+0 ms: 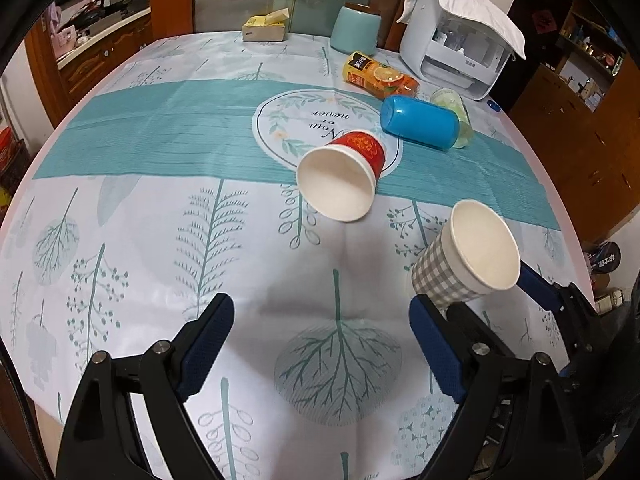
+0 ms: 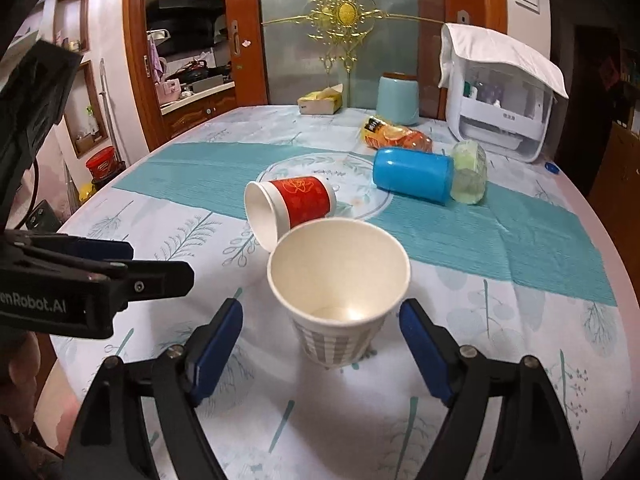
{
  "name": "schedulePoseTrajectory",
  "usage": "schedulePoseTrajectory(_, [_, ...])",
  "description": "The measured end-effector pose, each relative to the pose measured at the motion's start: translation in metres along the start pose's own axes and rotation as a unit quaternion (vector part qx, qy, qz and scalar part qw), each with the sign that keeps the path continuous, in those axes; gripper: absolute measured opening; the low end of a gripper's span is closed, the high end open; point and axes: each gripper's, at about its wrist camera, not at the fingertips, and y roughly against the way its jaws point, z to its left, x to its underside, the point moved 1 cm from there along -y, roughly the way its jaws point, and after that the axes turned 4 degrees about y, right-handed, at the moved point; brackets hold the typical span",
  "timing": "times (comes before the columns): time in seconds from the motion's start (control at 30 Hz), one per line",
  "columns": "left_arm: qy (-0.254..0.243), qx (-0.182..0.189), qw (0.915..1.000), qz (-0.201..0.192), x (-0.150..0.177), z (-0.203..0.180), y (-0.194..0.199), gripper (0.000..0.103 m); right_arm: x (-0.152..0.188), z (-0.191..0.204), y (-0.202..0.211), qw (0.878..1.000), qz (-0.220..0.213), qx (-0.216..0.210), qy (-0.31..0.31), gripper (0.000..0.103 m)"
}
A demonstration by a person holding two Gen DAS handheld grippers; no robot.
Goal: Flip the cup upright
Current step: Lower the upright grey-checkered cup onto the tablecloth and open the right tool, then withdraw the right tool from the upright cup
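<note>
My right gripper (image 2: 320, 344) sits open around the checked cup (image 2: 338, 296), which stands mouth-up on the counter (image 2: 540, 320), pads not touching it. The left gripper (image 1: 322, 340) is open and empty. The red cup (image 1: 346, 172) lies on its side just beyond, mouth toward me, nearer the left; I'd take that next. The blue cup (image 1: 420, 122), orange bottle (image 1: 380, 76) and green jar (image 2: 470, 172) lie farther back, clear of that reach.

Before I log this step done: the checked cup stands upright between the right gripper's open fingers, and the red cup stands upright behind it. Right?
Not quite. The checked cup does stand upright between the right gripper's open fingers, but the red cup behind it lies on its side, mouth facing the camera, as the right wrist view shows.
</note>
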Motion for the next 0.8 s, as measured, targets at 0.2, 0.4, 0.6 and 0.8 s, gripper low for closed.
schedulePoseTrajectory(0.2, [0.001,0.003,1.0000,-0.005,0.015,-0.004,0.009,0.098,0.014,-0.006,0.016,0.999,0.038,0.008,-0.034,0.081])
schedulePoseTrajectory(0.4, [-0.023,-0.007,0.9995,-0.022,0.034,-0.017,0.024,0.098,0.025,-0.015,0.040,0.993,0.070,0.055,-0.075,0.081])
schedulePoseTrajectory(0.6, [-0.042,-0.017,0.9981,-0.040,0.049,-0.031,0.037,0.098,0.030,-0.022,0.068,0.989,0.063,0.086,-0.106,0.081])
schedulePoseTrajectory(0.8, [-0.047,-0.035,0.9965,-0.059,0.054,-0.039,0.050,0.098,0.029,-0.022,0.085,0.988,0.053,0.086,-0.113,0.081])
